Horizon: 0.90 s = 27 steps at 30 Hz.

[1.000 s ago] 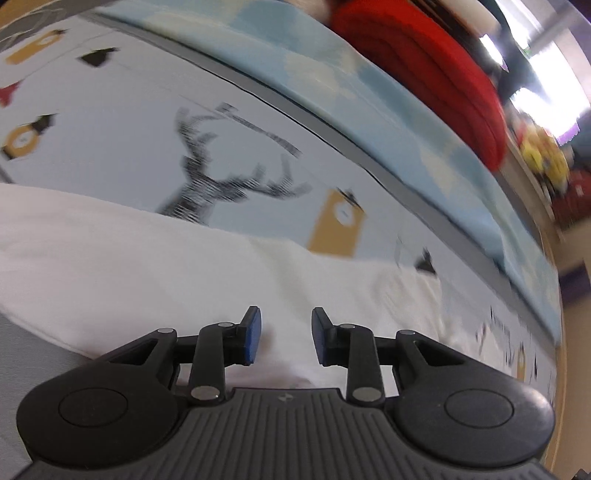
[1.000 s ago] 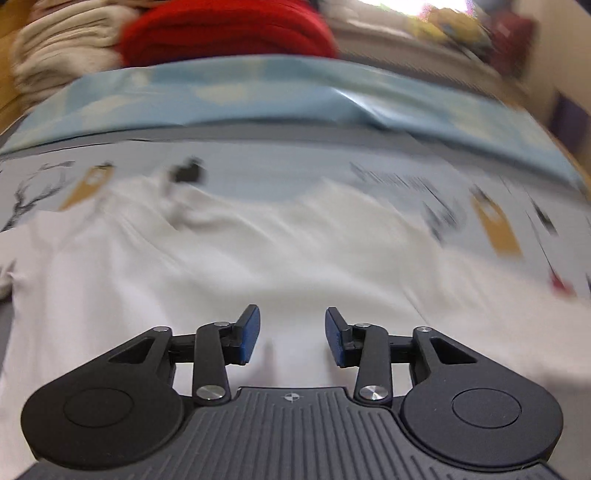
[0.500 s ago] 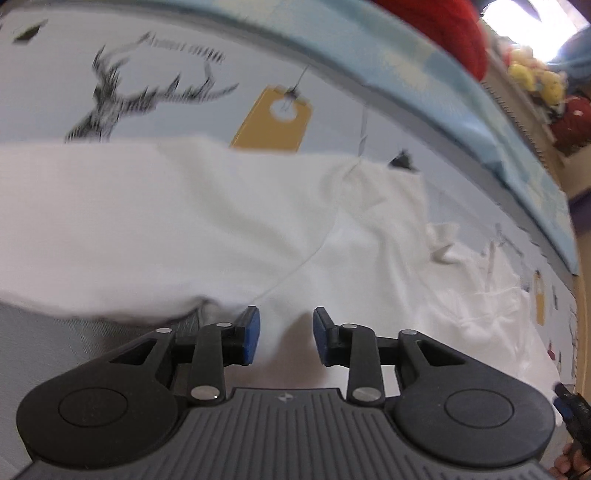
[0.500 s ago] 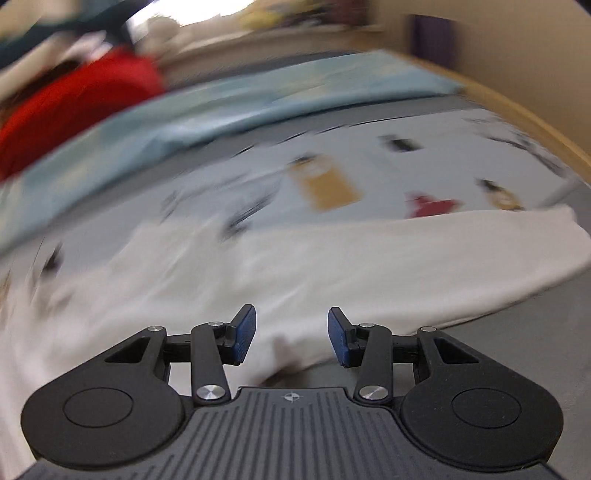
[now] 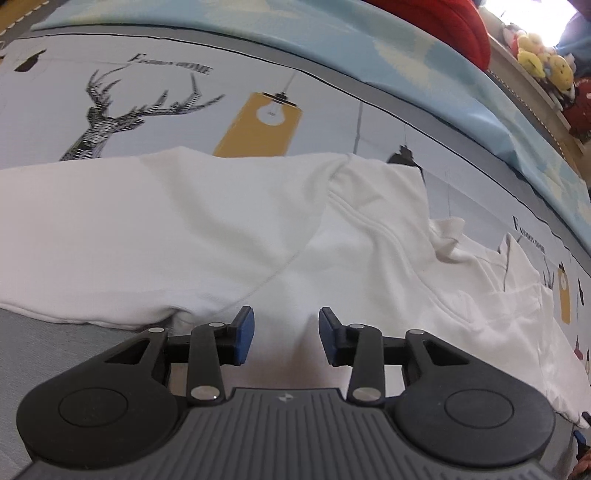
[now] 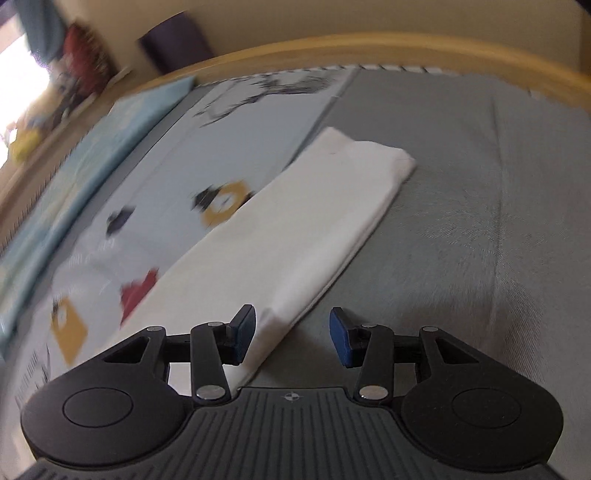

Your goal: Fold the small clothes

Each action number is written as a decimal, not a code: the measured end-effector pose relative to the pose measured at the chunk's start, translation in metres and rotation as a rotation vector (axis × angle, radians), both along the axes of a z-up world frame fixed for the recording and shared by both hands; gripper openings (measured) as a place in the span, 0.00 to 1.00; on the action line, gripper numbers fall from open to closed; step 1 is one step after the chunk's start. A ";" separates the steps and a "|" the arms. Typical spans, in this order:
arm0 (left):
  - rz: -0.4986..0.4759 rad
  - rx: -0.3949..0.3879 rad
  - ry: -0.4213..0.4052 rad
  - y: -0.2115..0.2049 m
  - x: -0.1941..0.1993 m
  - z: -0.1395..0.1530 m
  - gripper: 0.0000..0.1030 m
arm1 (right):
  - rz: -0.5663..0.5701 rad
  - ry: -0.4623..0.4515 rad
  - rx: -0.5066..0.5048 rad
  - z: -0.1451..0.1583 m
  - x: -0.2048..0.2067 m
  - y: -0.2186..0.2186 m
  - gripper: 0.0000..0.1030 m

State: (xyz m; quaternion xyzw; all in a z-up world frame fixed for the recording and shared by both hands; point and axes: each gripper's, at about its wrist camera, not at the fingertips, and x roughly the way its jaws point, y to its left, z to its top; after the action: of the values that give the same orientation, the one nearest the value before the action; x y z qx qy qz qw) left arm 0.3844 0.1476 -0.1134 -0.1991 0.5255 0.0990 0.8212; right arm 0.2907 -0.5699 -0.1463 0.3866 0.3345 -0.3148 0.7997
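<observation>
Left wrist view looks over a white shirt [image 5: 240, 236] spread across a bed, lying partly on a printed sheet [image 5: 184, 92] and partly on a plain grey cover [image 5: 55, 354]. The left tongs [image 5: 282, 334] hang just above the cloth with their blue pads [image 5: 244, 334] apart and nothing between them. A seam runs diagonally across the fabric ahead of the pads, and the shirt is wrinkled and bunched toward the right. Beyond it the sheet shows a deer drawing [image 5: 122, 110] and a yellow tag with a light bulb [image 5: 262, 125]. Farther back lie a light blue blanket [image 5: 369, 48] and a red blanket [image 5: 443, 26], with yellow plush toys [image 5: 543, 62] in the far right corner.

Right wrist view is partly blurred on its left side. It shows a long folded part of the white shirt [image 6: 295, 229] stretching away from the right tongs [image 6: 291, 334] along the border between the printed sheet [image 6: 155, 192] and the grey cover [image 6: 480, 221]. The right tongs are open and hold nothing; the near edge of the cloth passes just beside the left pad [image 6: 245, 334], while the other pad sits over bare grey cover. A wooden bed frame [image 6: 369, 44] curves around the far edge.
</observation>
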 end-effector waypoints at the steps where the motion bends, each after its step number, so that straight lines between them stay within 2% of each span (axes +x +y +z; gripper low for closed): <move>1: -0.004 0.001 0.001 -0.003 0.001 -0.001 0.41 | -0.018 -0.020 0.010 -0.001 -0.001 -0.008 0.45; 3: -0.013 -0.001 0.000 -0.007 0.001 -0.001 0.41 | -0.055 -0.047 0.007 -0.004 -0.003 -0.017 0.43; 5: -0.016 -0.007 -0.002 -0.009 0.001 -0.001 0.41 | -0.061 -0.058 -0.015 -0.008 0.000 -0.019 0.38; 7: -0.021 -0.001 -0.005 -0.009 -0.001 0.000 0.41 | -0.068 -0.033 -0.056 -0.010 0.004 -0.015 0.10; 10: -0.018 -0.002 -0.011 -0.006 -0.003 0.003 0.41 | -0.088 -0.040 -0.098 -0.006 0.005 -0.008 0.05; 12: -0.012 0.005 -0.021 -0.003 -0.005 0.006 0.41 | -0.088 -0.039 -0.187 0.010 0.010 0.005 0.05; 14: -0.008 0.017 -0.032 0.000 -0.007 0.010 0.41 | -0.031 -0.064 -0.320 0.036 0.022 0.032 0.05; 15: -0.005 0.021 -0.037 0.002 -0.007 0.012 0.41 | 0.029 -0.097 -0.394 0.053 0.030 0.055 0.05; 17: 0.002 0.016 -0.043 0.007 -0.009 0.014 0.41 | 0.163 -0.188 -0.465 0.080 0.041 0.105 0.05; 20: 0.019 0.000 -0.047 0.016 -0.011 0.017 0.41 | 0.462 -0.332 -0.485 0.109 0.049 0.205 0.04; 24: 0.043 -0.011 -0.053 0.032 -0.014 0.021 0.41 | 0.916 -0.445 -0.406 0.112 0.047 0.334 0.04; 27: 0.063 -0.030 -0.057 0.042 -0.016 0.024 0.41 | 1.289 -0.443 -0.281 0.094 0.039 0.414 0.05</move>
State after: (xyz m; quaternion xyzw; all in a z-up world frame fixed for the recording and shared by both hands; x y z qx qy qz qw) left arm 0.3682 0.1897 -0.0894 -0.2307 0.4968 0.1109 0.8292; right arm 0.3293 -0.1561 -0.0519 0.0587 0.2823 0.2689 0.9190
